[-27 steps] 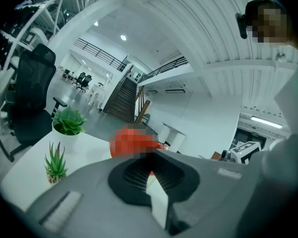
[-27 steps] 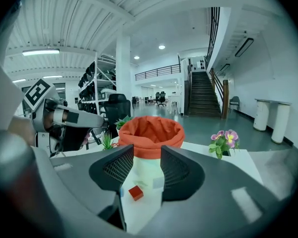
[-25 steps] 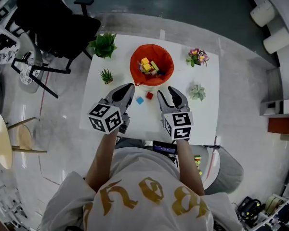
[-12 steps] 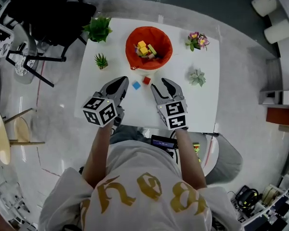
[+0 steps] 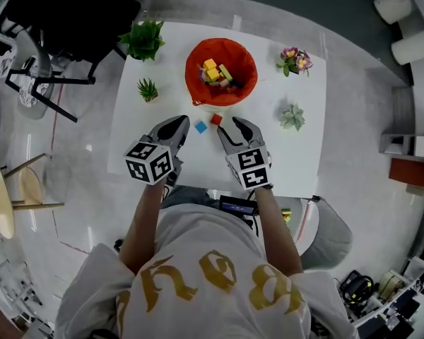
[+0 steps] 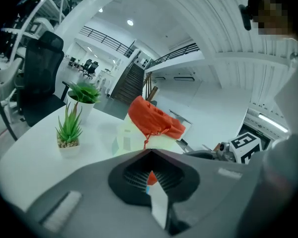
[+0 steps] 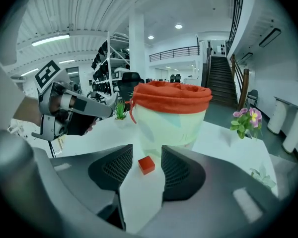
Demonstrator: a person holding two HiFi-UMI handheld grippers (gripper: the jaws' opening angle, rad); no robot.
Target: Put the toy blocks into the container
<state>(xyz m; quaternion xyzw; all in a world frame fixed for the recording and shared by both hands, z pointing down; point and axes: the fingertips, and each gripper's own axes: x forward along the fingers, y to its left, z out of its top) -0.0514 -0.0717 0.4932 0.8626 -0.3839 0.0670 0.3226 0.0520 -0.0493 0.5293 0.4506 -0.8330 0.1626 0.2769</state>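
An orange-rimmed container (image 5: 221, 61) with several coloured blocks in it stands at the back middle of the white table (image 5: 297, 161). In front of it lie a blue block (image 5: 201, 126) and a red block (image 5: 215, 119). My right gripper (image 5: 227, 126) is open just right of the red block; in the right gripper view the red block (image 7: 146, 165) lies on the table between my open fingers, with the container (image 7: 171, 108) right behind. My left gripper (image 5: 185, 123) is shut and holds nothing, its tip just left of the blue block. In the left gripper view the container (image 6: 151, 120) stands ahead.
Two green potted plants (image 5: 143, 39) (image 5: 148, 89) stand on the table's left side. Pink flowers (image 5: 292, 61) and a pale succulent (image 5: 292, 116) stand on the right. A black office chair (image 5: 71, 13) is beyond the table's far left corner.
Both grippers have moved forward to the two loose blocks. The right gripper has shifted left, so the red block now lies between its open fingers.
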